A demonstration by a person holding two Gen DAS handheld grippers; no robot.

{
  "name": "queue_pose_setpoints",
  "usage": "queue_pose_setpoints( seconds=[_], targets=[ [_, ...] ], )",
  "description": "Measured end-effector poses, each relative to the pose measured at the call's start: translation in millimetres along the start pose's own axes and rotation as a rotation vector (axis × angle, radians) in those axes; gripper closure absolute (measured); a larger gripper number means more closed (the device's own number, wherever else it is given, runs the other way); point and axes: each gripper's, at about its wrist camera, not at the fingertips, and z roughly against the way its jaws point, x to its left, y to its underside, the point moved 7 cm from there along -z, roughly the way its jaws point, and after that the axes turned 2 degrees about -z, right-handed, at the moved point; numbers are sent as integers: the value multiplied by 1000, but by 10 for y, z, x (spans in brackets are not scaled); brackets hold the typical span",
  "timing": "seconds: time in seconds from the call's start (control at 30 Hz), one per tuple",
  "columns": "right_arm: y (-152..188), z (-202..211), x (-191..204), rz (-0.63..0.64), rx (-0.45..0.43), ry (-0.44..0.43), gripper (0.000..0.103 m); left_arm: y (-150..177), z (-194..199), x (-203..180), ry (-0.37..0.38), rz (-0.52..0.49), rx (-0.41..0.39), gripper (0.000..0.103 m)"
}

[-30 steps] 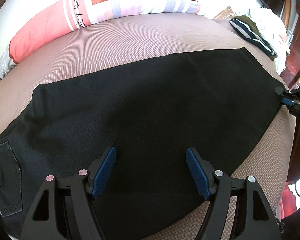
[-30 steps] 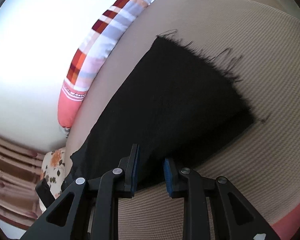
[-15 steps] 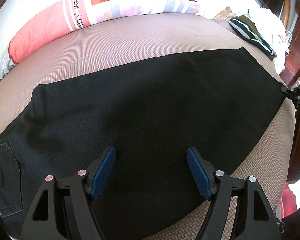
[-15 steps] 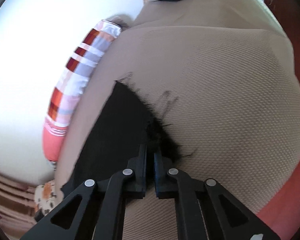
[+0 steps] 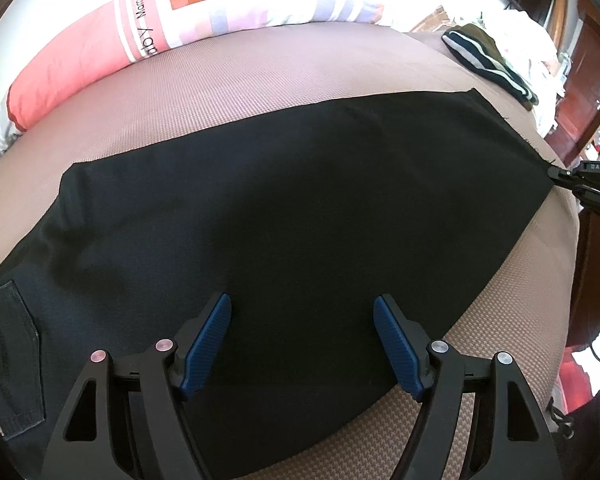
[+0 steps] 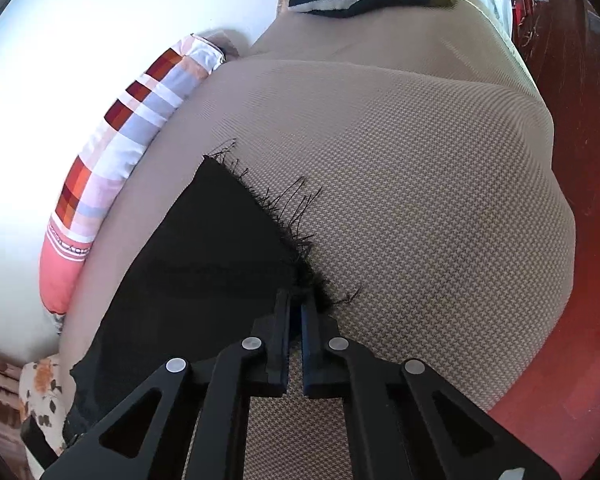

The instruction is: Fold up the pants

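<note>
Left wrist view: black pants (image 5: 300,216) lie flat on the bed (image 5: 260,80), long axis running left to right, pocket end at left, frayed hem at far right.

Right gripper (image 6: 295,300) is pinched together on the hem's near corner; left gripper (image 5: 302,340) hangs spread apart over the near edge mid-leg, holding nothing. Likely the hem travels leftward toward the pocket end.

left hand-held gripper (image 5: 302,340) hovers wide open over black pants (image 5: 300,216) spread flat on the bed (image 5: 260,80).
</note>
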Motion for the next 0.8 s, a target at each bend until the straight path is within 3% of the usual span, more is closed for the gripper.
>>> queue_pose_setpoints(
  seconds=[0.07, 0.13, 0.23, 0.33, 0.5, 0.8],
  targets=[
    [-29, 21, -17, -3, 0, 13, 99, -5, 22, 31, 20, 11, 3, 29],
    [-80, 96, -49, 8, -26, 79, 87, -19, 62, 105, 39, 51, 2, 29],
    [-197, 214, -34, 63, -65, 157, 87, -78, 174, 360, 35, 129, -32, 29],
    [-279, 273, 166, 100, -77, 134, 87, -129, 340, 724, -23, 196, -83, 29],
    [-85, 32, 1179, 329, 15, -6, 87, -77, 567, 1418, -126, 302, -120, 29],
    [1184, -855, 3376, 798, 392, -319, 86, 317, 748, 2230, -232, 431, -123, 29]
  ],
)
